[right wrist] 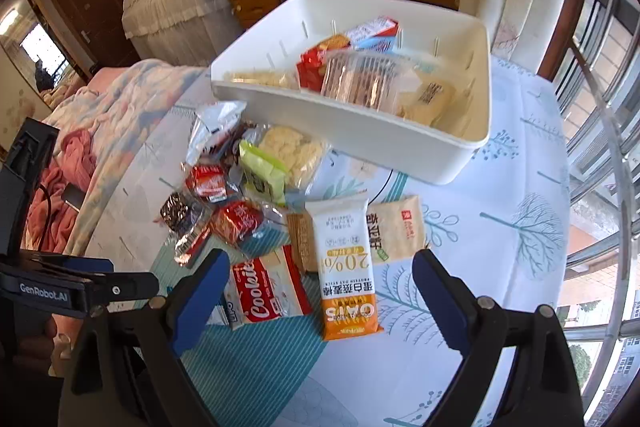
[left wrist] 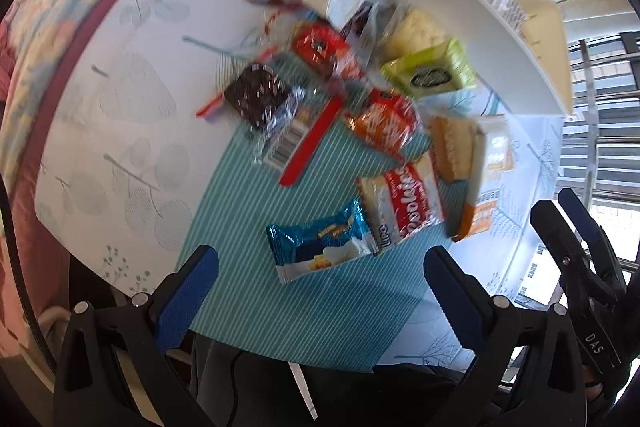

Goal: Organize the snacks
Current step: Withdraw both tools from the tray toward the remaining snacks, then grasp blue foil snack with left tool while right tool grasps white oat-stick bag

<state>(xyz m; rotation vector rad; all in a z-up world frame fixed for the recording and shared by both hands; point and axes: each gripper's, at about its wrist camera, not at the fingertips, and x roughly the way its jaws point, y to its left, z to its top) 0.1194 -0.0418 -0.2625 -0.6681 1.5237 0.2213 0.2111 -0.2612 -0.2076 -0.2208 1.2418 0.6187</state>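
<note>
Both tongs are hanging wide open, holding nothing. The oat bar [right wrist: 347, 267] is lying on the table near the right gripper [right wrist: 320, 291], at twelve o'clock, pointing long-ways toward the white bin [right wrist: 400, 143]. The left gripper [left wrist: 320, 267] is farther.

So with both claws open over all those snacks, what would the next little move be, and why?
Probably lowering the right gripper onto the oats bar packet and closing. Its fingers are open and empty with that packet lying flat between them, and the white bin just beyond already holds several snacks, so it likely goes there next.
</note>
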